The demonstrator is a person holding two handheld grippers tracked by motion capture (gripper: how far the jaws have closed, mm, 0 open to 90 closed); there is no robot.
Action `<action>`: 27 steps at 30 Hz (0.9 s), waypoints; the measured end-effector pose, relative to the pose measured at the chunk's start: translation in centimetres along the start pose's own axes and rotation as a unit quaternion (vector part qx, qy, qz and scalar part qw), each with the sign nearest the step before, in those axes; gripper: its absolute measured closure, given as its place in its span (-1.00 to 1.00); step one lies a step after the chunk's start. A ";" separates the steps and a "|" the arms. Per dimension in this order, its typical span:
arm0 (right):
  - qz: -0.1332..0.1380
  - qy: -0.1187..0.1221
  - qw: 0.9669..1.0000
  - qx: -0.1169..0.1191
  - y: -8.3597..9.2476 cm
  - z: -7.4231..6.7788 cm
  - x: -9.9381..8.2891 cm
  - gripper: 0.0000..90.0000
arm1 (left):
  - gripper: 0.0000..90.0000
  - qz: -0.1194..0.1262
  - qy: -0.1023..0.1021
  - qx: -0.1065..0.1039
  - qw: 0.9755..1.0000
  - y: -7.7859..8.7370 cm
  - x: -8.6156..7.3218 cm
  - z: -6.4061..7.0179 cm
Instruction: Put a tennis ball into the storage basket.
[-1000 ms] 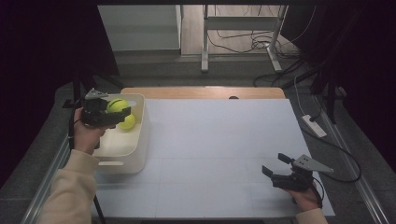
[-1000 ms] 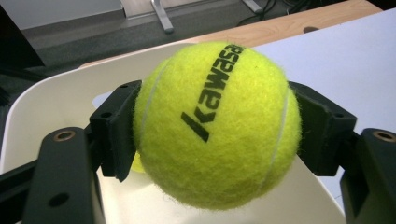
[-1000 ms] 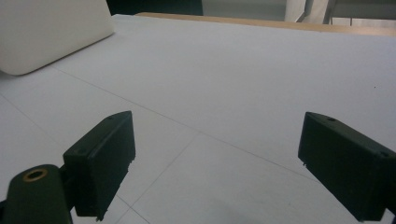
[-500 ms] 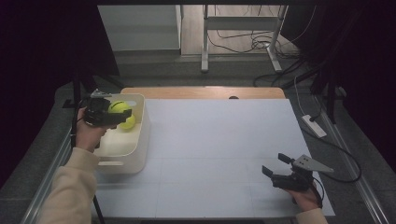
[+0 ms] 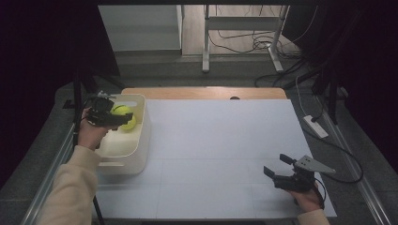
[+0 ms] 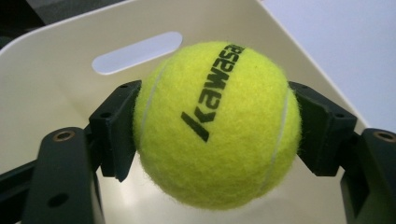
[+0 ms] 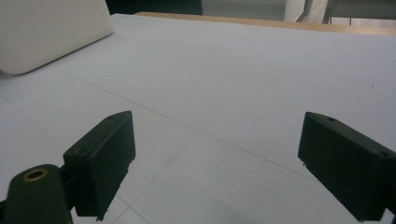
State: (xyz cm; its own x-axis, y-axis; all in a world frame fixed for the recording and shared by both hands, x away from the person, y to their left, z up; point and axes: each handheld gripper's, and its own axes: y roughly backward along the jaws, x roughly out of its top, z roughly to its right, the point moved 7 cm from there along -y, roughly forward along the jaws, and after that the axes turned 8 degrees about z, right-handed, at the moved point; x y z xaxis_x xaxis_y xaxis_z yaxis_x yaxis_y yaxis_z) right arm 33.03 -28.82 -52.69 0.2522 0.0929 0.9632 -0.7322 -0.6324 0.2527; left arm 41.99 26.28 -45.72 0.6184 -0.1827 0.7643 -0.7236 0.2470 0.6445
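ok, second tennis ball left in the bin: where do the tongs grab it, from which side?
Across its widest middle, coming from above through the open top of the cream bin. The second tennis ball is round, so any diameter works, but the bin walls block a level approach. It lies low by the right wall, so set the jaws along that wall. The left tongs are shut on the other ball.
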 end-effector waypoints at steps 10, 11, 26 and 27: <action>-0.001 0.000 1.000 0.000 0.0 0.0 -0.1 -0.75 | -0.42 -0.027 -0.007 0.009 1.000 -0.6 -0.7 -0.3; -0.001 0.001 1.000 0.000 0.0 0.0 0.0 -0.75 | -0.42 -0.029 -0.008 0.010 1.000 -0.7 -0.7 -0.3; -0.001 -0.001 1.000 0.001 0.0 0.1 0.0 -0.75 | -0.53 -0.030 -0.010 0.021 0.999 -0.5 -0.8 -0.5; -0.001 -0.001 1.000 0.001 0.0 0.0 0.0 -0.75 | -0.53 -0.023 -0.005 0.019 1.000 -0.4 -0.6 -0.4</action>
State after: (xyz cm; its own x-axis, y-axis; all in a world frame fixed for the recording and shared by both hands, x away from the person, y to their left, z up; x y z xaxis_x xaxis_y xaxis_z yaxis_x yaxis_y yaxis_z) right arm 33.06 -28.86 -52.72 0.2549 0.0922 0.9626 -0.7309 -0.6334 0.2542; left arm 42.05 26.66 -46.48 0.6486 -0.2021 0.7338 -0.7057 0.2016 0.6792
